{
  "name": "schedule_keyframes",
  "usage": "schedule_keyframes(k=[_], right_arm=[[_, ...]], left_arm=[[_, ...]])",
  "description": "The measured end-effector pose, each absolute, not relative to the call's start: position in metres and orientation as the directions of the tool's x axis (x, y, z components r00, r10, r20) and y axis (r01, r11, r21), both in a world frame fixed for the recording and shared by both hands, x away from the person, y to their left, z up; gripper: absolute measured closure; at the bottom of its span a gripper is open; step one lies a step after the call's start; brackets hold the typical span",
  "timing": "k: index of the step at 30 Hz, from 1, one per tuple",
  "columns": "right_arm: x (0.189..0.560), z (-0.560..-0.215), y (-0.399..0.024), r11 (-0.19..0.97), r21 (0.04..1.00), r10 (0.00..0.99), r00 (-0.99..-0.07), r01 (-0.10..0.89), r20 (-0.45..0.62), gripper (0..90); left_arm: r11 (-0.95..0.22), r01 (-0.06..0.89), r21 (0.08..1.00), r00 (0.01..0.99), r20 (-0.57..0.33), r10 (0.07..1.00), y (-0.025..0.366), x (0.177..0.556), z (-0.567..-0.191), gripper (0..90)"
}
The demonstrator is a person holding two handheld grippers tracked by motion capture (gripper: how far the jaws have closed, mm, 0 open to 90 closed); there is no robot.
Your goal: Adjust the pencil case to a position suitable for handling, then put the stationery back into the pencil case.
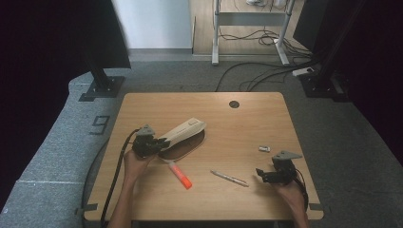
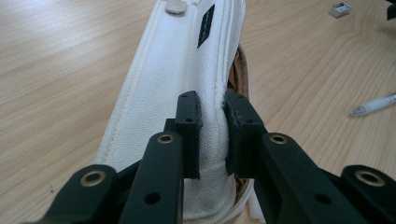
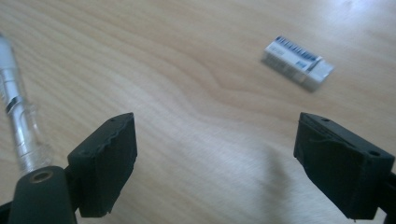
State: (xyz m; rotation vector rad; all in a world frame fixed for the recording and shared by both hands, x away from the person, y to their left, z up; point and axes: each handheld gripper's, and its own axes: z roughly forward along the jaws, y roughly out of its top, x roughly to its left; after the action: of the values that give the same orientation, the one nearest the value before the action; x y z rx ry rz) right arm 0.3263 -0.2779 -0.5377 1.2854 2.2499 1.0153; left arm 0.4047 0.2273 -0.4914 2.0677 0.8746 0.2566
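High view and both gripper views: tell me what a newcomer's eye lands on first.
First, the white fabric pencil case left of the table's centre, one end lifted and pinched by the left hand-held gripper. Next, the bright orange marker lying just in front of it, near the table's front. Then the right hand-held gripper, jaws wide apart over bare wood at the right, with a clear pen and a small eraser nearby.

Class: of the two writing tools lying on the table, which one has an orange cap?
The orange-capped white marker, lying nearer the white fabric pencil case. The other, a slim clear pen, has no orange on it.
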Motion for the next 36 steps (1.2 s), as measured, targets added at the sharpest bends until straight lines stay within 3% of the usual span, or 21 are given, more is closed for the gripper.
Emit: schedule_keyframes(k=[15,29,36], right_arm=[[0.357,-0.523,-0.292,0.314,0.74,0.864,-0.502,0.595,0.038,19.6],[0.393,-0.518,-0.305,0.347,0.712,0.861,-0.509,0.611,0.017,37.4],[0.407,-0.524,-0.301,0.406,0.685,0.831,-0.556,0.604,-0.002,45.4]], left_arm=[[-0.396,0.49,0.777,0.738,-0.127,0.663,0.227,0.404,-0.491,76.4],[-0.387,0.493,0.779,0.738,-0.14,0.66,0.229,0.405,-0.491,76.4],[-0.384,0.496,0.779,0.738,-0.146,0.658,0.229,0.405,-0.491,76.3]])
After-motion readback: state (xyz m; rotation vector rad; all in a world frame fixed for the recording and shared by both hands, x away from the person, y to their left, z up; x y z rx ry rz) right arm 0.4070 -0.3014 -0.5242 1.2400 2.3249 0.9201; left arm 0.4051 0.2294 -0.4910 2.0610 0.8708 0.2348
